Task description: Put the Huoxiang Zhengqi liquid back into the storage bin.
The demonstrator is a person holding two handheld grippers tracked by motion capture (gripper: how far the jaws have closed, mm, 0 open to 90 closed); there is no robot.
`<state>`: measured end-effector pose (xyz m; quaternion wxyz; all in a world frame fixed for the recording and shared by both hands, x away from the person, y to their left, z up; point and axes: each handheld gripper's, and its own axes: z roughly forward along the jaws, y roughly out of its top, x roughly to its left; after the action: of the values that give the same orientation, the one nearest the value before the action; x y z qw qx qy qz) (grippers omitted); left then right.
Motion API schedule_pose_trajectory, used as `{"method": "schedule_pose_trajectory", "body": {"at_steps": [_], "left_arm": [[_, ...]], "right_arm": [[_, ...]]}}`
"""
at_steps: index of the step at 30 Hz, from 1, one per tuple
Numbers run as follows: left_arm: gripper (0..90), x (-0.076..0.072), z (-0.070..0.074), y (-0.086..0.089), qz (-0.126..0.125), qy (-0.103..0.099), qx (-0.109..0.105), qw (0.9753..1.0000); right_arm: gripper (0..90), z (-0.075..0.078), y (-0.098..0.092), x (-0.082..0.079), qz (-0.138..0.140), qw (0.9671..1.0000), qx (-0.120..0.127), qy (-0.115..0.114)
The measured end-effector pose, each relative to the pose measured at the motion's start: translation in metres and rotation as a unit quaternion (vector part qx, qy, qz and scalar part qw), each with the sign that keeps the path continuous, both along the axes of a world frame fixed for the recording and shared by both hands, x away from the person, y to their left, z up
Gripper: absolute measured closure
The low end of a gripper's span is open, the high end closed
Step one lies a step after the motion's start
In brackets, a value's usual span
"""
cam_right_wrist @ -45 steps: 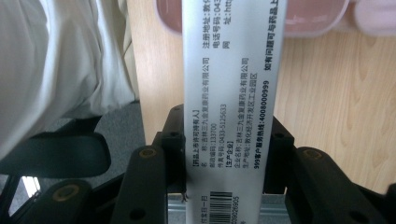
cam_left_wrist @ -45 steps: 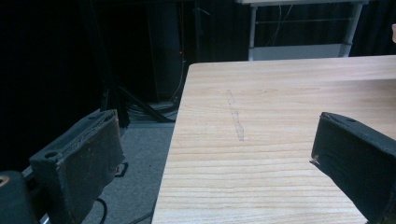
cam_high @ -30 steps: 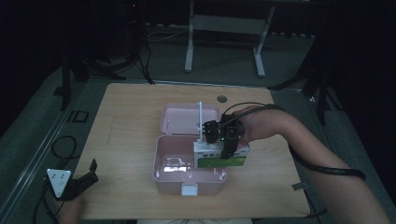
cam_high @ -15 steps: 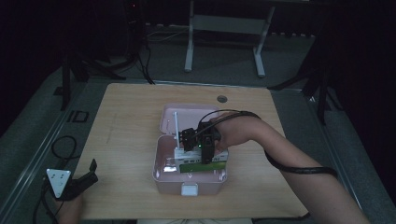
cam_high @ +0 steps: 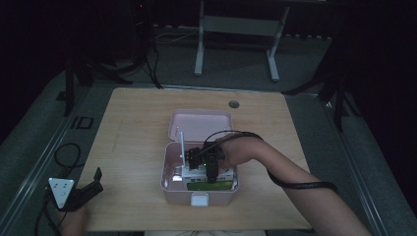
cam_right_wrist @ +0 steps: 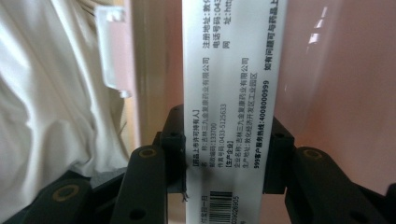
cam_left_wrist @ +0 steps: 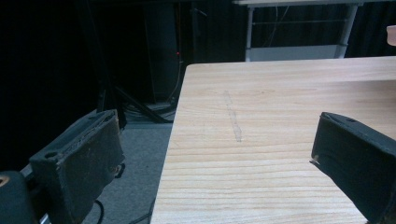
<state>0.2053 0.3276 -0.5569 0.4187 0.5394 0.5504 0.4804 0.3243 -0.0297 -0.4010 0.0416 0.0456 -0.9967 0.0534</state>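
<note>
Medicine carton [cam_right_wrist: 229, 107] printed side between right gripper [cam_right_wrist: 224, 154] fingers, inside pink box [cam_high: 169, 184]

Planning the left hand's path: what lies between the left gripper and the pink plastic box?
Bare wooden tabletop, judging by the high view: nothing sits between the left gripper and the pink plastic box.

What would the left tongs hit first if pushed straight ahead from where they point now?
Probably nothing soon: the open left tongs point along bare wooden table toward its far edge. The way looks free, though depth is unclear.
</note>
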Motion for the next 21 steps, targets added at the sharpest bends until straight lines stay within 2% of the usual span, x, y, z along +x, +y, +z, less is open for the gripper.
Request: {"method": "schedule_pose_trajectory", "body": {"at_steps": [7, 12, 21], "left_arm": [[2.2, -0.001, 0.0, 0.001, 0.001, 0.0, 0.0, 1.0], [2.2, 0.0, 0.0, 0.0, 0.0, 0.0, 0.0, 1.0], [2.2, 0.0, 0.0, 0.0, 0.0, 0.0, 0.0, 1.0]], "right_arm": [[61.6, -0.029, -0.004, 0.002, -0.004, 0.9998, 0.006, 0.021], [61.6, -0.039, -0.009, 0.004, -0.007, 0.9995, 0.019, 0.026], [61.6, -0.057, -0.011, 0.003, -0.008, 0.9995, 0.01, 0.03]]}}
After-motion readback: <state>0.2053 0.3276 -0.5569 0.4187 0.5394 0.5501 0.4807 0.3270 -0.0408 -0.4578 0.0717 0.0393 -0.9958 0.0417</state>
